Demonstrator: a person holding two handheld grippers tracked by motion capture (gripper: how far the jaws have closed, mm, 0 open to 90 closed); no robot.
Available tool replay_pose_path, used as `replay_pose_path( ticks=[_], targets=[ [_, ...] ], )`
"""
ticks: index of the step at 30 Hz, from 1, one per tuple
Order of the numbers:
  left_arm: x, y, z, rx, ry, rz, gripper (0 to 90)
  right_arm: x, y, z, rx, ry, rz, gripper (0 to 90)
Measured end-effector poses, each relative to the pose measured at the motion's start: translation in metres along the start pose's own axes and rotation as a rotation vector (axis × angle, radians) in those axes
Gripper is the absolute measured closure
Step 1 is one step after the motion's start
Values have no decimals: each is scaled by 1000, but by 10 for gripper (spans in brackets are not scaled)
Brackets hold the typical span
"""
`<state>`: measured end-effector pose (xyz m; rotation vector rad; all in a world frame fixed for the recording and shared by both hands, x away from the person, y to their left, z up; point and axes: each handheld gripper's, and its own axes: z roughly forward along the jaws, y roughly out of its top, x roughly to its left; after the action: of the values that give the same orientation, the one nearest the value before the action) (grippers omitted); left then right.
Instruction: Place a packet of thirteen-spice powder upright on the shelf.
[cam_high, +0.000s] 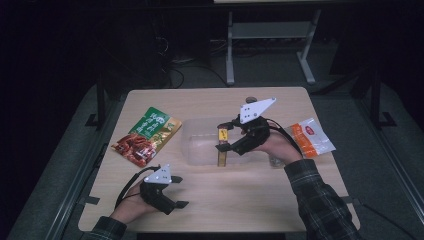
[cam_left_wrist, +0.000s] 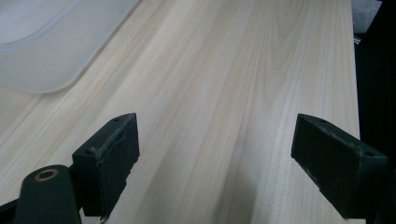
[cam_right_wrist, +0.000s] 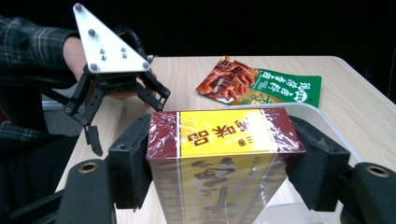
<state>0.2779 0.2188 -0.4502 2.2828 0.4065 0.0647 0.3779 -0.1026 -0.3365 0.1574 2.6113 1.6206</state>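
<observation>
While the right gripper (cam_high: 226, 140) hangs over the middle of the light wooden table (cam_high: 280, 200), its black jaws are clamped on the two sides of a tall yellow and dark red box wrapped in clear film (cam_right_wrist: 219, 163). In the high view the box stands upright inside a clear shallow plastic container (cam_high: 200, 145), toward its right part. Left gripper (cam_high: 179, 191) sits low at the near left of the table, jaws spread wide over bare wood, nothing between them; container corner shows at the far left of its own view. Green and red printed snack pouch (cam_high: 147, 135) lies flat just left of the container. Orange and white sachet (cam_high: 312, 137) lies at the far right, well apart from the box.
</observation>
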Motion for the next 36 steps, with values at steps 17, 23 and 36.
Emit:
replay_pose_path(
  ticks=[17,23,36],
  targets=[
    [-1,0,2,7,-18,-2,148,-22,-14,7,-5,-19,41,303],
    [-2,0,3,9,-25,5,149,-30,-15,13,21,-10,49,304],
    [-2,0,4,7,-26,-3,148,-49,-12,18,33,-26,28,301]
  ],
)
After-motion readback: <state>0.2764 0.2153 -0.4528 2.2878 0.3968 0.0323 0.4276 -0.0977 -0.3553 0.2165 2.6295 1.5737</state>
